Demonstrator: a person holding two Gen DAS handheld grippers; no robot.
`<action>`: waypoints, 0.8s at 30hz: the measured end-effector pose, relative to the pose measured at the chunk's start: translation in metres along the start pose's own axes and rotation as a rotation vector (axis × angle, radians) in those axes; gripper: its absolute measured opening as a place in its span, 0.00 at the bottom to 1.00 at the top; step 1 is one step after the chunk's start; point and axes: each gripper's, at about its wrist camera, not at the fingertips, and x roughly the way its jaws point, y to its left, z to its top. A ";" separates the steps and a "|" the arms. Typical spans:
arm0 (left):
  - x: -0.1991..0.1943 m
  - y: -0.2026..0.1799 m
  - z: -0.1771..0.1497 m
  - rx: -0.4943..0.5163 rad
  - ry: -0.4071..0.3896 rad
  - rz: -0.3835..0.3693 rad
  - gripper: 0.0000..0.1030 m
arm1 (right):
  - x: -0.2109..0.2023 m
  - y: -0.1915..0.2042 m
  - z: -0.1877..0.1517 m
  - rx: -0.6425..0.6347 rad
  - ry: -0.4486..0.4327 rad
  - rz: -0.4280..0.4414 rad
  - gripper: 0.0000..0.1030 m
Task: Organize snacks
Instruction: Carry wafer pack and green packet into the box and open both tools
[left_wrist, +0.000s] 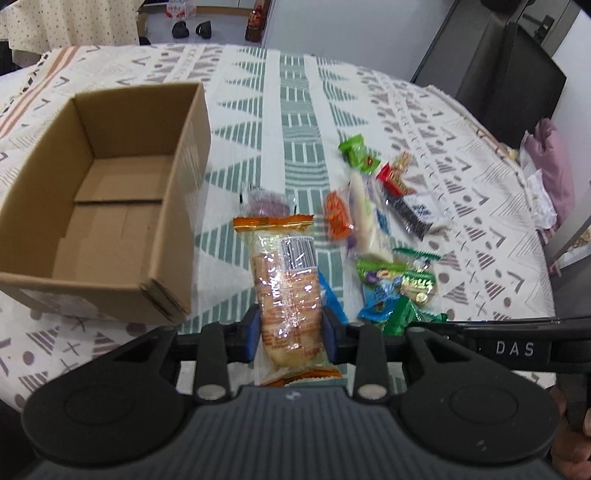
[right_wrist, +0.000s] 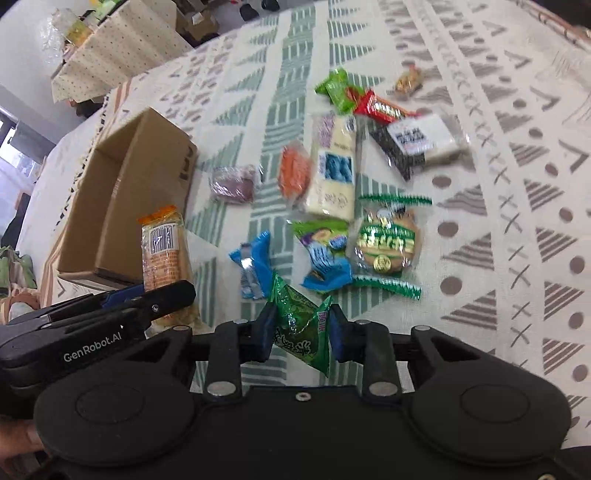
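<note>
While the left gripper (left_wrist: 291, 328) clamps its fingers on an orange-ended biscuit pack (left_wrist: 286, 288) beside the cardboard box (left_wrist: 110, 206), the right gripper (right_wrist: 301, 332) pinches a green snack packet (right_wrist: 301, 325) above the patterned tabletop (right_wrist: 517, 221).

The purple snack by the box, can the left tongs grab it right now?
Probably not yet. The left tongs are already shut on the orange-ended cracker pack, so they're full. The purple snack lies in the open beyond it, uncovered.
</note>
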 end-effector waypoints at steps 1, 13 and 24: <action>-0.004 0.001 0.001 0.000 -0.007 -0.003 0.32 | -0.004 0.002 0.001 -0.008 -0.006 -0.002 0.28; -0.049 0.016 0.014 -0.001 -0.094 -0.022 0.32 | -0.035 0.037 0.011 -0.057 -0.085 -0.016 0.28; -0.074 0.046 0.019 -0.055 -0.135 -0.020 0.32 | -0.041 0.074 0.016 -0.089 -0.123 -0.001 0.28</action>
